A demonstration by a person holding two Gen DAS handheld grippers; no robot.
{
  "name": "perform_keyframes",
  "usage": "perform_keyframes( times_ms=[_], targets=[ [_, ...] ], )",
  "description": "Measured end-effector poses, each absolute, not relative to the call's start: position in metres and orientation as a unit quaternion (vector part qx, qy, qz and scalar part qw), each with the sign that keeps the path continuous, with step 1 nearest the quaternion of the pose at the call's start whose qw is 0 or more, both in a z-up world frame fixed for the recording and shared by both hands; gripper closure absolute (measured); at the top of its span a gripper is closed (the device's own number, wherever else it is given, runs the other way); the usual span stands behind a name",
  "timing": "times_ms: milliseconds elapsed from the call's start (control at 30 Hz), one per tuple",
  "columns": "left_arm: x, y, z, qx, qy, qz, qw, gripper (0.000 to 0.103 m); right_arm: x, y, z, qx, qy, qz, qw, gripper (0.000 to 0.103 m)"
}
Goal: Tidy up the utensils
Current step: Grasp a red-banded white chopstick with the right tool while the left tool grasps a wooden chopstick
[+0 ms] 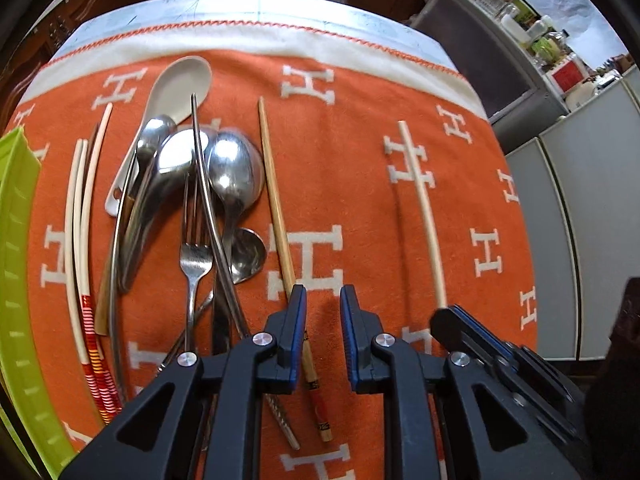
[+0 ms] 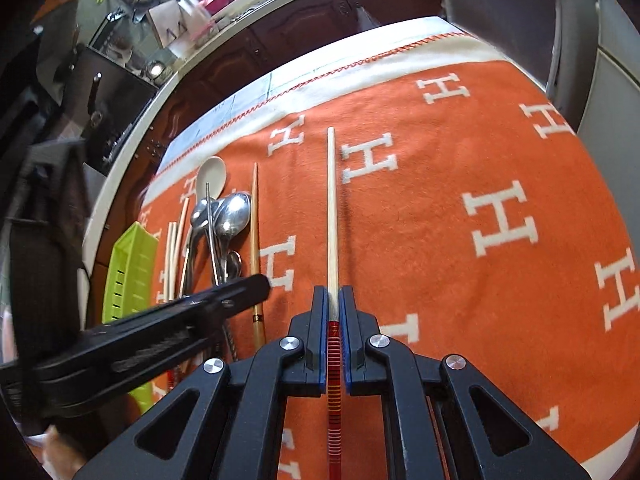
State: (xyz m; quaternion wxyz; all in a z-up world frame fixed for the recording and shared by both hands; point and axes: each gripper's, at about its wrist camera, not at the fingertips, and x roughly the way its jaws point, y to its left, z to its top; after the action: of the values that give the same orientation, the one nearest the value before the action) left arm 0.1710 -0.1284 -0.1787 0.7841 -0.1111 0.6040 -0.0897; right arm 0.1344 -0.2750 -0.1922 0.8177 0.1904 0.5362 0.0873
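Right gripper [image 2: 332,300] low centre of its frame, fingers pinching a pale chopstick [image 2: 331,208] at its red-banded end, shaft running up over the orange blanket [image 2: 460,280]; left gripper [image 1: 323,300] fingers spread, nothing between, a tan chopstick [image 1: 276,208] just beside the left one; utensil pile [image 1: 192,184] left; green tray [image 1: 20,260] at left edge.

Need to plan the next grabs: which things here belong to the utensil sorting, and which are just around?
Job: striped chopstick in right gripper; left gripper; brown chopstick; spoons; fork; green tray.
Around: orange blanket; counter clutter.
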Motion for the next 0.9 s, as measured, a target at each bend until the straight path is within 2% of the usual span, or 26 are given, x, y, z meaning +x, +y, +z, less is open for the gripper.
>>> perform_keyframes(
  times_ms=[333, 533, 700, 733, 767, 900],
  targets=[
    [0.162, -0.129, -0.172, -0.101, 0.593, -0.057, 0.797, 0.088, 0.123, -0.285, -0.187, 0.207, 0.533, 0.097, 0.815, 0.098],
    [0.162, -0.129, -0.186, -0.083, 0.599, -0.033, 0.796, 0.088, 0.119, -0.285, -0.186, 0.209, 0.531, 0.103, 0.815, 0.098],
    [0.151, -0.144, -0.185, -0.034, 0.556, -0.017, 0.831, 0.087, 0.116, -0.286, -0.187, 0.21, 0.533, 0.102, 0.813, 0.098],
    [0.147, -0.148, -0.186, -0.017, 0.542, -0.014, 0.84, 0.088, 0.115, -0.285, -0.187, 0.209, 0.534, 0.101, 0.813, 0.098],
    [0.144, -0.15, -0.186, -0.008, 0.531, -0.011, 0.847, 0.097, 0.114, -0.285, -0.186, 0.209, 0.534, 0.101, 0.813, 0.098],
    [0.139, -0.154, -0.185, 0.016, 0.515, -0.024, 0.857, 0.099, 0.109, -0.287, -0.185, 0.216, 0.534, 0.099, 0.811, 0.098]
  ],
)
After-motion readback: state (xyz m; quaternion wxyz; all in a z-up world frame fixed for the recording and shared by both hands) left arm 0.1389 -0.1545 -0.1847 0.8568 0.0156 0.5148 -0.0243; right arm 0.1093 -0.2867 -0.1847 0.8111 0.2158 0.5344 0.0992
